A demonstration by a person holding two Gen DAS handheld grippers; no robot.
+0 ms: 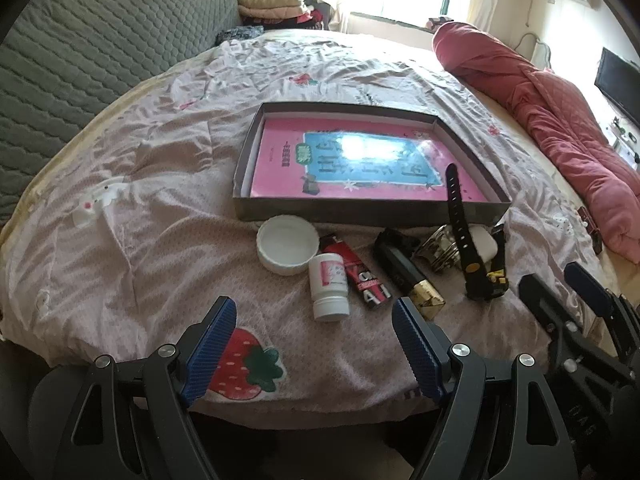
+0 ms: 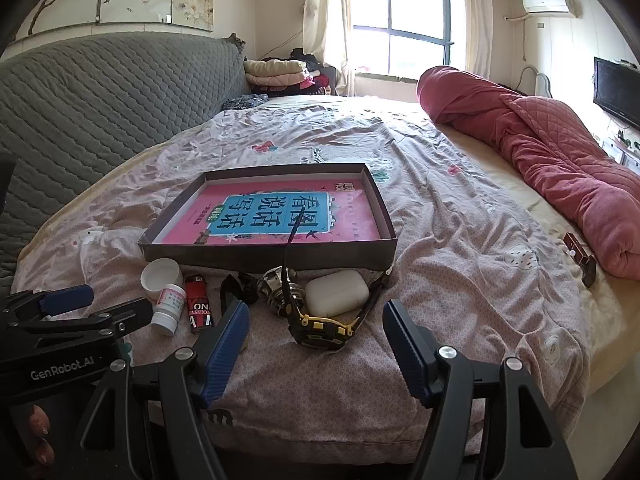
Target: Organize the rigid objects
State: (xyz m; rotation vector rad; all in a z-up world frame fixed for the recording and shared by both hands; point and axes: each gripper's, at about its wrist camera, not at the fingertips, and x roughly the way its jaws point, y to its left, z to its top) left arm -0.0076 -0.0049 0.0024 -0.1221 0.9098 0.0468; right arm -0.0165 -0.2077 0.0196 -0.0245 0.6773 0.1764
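Observation:
A shallow grey box [image 1: 360, 210] [image 2: 256, 258] with a pink book inside lies on the bed. In front of it sit a white lid [image 1: 286, 249] [image 2: 160, 276], a white pill bottle [image 1: 329, 286] [image 2: 168, 308], a red lighter [image 1: 364, 276] [image 2: 198, 308], a black-and-gold lipstick [image 1: 408, 276], a metal ring [image 2: 276, 284], a white earbud case [image 2: 338, 292] and a black-yellow watch [image 1: 476, 268] [image 2: 320, 330]. My left gripper [image 1: 312, 344] is open just before the bottle. My right gripper [image 2: 314, 350] is open just before the watch.
A rolled red quilt [image 2: 552, 152] lies along the right side of the bed. A grey quilted headboard [image 2: 100, 96] is at left. Folded clothes [image 2: 276, 72] are stacked by the window. A small dark object [image 2: 580, 256] lies near the quilt.

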